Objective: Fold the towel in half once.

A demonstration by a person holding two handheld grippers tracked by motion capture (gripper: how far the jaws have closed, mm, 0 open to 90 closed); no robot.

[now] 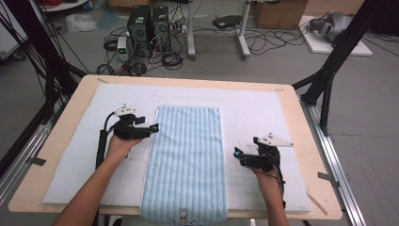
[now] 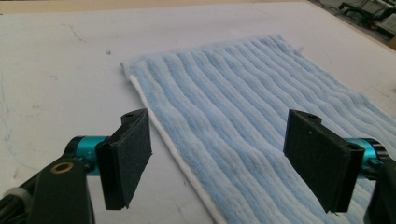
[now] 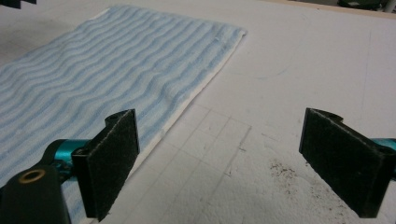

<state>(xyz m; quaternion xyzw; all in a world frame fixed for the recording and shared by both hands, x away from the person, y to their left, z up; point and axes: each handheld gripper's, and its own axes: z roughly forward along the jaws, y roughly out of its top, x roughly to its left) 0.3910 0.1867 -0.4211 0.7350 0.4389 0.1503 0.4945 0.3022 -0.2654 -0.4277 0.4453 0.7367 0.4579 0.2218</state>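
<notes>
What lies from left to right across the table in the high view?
Left gripper with its black jaws → light blue ribbed towel spread flat on the white mat → right gripper with its black jaws.

Towel (image 1: 186, 160): near end hangs past table (image 1: 301, 113) edge, cut by frame bottom. Small printed figure there too small to identify.

Even, bright overhead light is seen throughout; shadows are kept soft, and the near jaws are slightly blurred
</notes>
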